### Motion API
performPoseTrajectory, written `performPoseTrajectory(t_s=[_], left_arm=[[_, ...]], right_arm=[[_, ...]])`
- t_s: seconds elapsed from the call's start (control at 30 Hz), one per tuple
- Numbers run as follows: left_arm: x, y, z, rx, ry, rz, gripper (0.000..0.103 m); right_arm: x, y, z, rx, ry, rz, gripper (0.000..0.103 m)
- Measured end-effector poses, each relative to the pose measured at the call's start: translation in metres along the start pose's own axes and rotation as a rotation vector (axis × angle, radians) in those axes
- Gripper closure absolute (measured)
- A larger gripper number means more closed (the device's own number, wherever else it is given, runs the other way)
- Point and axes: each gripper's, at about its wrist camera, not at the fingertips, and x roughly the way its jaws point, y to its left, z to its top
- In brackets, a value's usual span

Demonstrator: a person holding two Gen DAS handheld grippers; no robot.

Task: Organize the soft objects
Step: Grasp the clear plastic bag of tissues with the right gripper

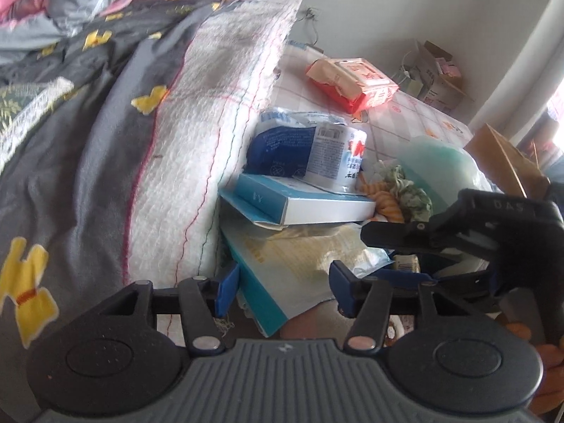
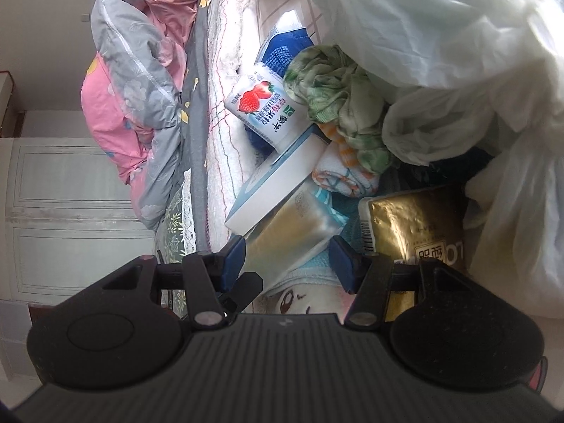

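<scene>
- The left gripper (image 1: 278,287), at the bottom centre of the left wrist view, has its jaws parted over a yellow-and-teal flat packet (image 1: 282,264); the pads do not press on it, so it holds nothing.
- The right gripper (image 2: 287,264), at the bottom centre of its own view, also stands with jaws apart, straddling the same glossy packet and a light blue cloth (image 2: 310,268) without a clear pinch on either.
- The soft things to sort sit in the middle of the pile: 1 green patterned cloth (image 2: 338,105) bunched up, and just below it 1 orange-checked towel (image 2: 347,172), rolled.
- Counted around them: 1 strawberry yoghurt carton (image 2: 268,109), 1 blue-and-white flat box (image 2: 278,183), 1 gold foil pack (image 2: 416,225), 1 red tissue pack (image 1: 352,81) at upper centre of the left view.
- Risk: both grippers crowd the same small spot, and the right one's finger already crosses the right side of the left view, so I judge a collision likely if both close in.
- Risk: the carton rests on the tilted box; tugging cloth from beside it may topple both.
- Risk: the slick packet could get pinched together with the cloth.
- The white plastic bags (image 2: 440,35) at upper right overhang the cloths and may snag.
</scene>
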Motion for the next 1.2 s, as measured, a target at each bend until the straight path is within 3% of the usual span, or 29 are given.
performPoseTrajectory(t_s=[0.1,0.27,0.4,0.63,0.8,0.9,0.97,1.03,1.2], left_arm=[[0.002,0.002,0.001,-0.035,0.002,-0.003,0.049],[-0.009,-0.008,-0.002,-0.015,-0.031,0.004,0.061],[-0.025,-0.017,-0.005,0.001,-0.046,-0.025,0.068],[-0.056,-0.043,-0.028,0.057,-0.049,-0.107,0.072],[-0.051,-0.068,-0.053,0.109,0.05,-0.239,0.074],[-0.038,-0.082,-0.067,0.167,0.131,-0.282,0.071],[-0.04,-0.091,-0.073,0.231,0.13,-0.268,0.07],[-0.05,-0.094,-0.073,0.28,0.087,-0.262,0.06],[-0.082,-0.08,-0.051,0.289,-0.054,-0.257,0.05]], right_arm=[[0.008,-0.001,0.002,0.01,-0.009,0.0,0.057],[0.008,-0.006,-0.002,-0.007,-0.038,-0.003,0.076],[-0.002,-0.014,-0.004,0.004,-0.041,0.027,0.084],[-0.037,-0.013,-0.012,-0.058,-0.025,0.053,0.086],[-0.071,-0.02,-0.017,-0.145,-0.013,0.021,0.086],[-0.083,-0.029,-0.013,-0.17,-0.023,-0.009,0.086],[-0.084,-0.034,-0.009,-0.167,-0.028,-0.023,0.086],[-0.082,-0.038,-0.006,-0.162,-0.032,-0.038,0.086],[-0.081,-0.043,-0.006,-0.151,-0.035,-0.017,0.085]])
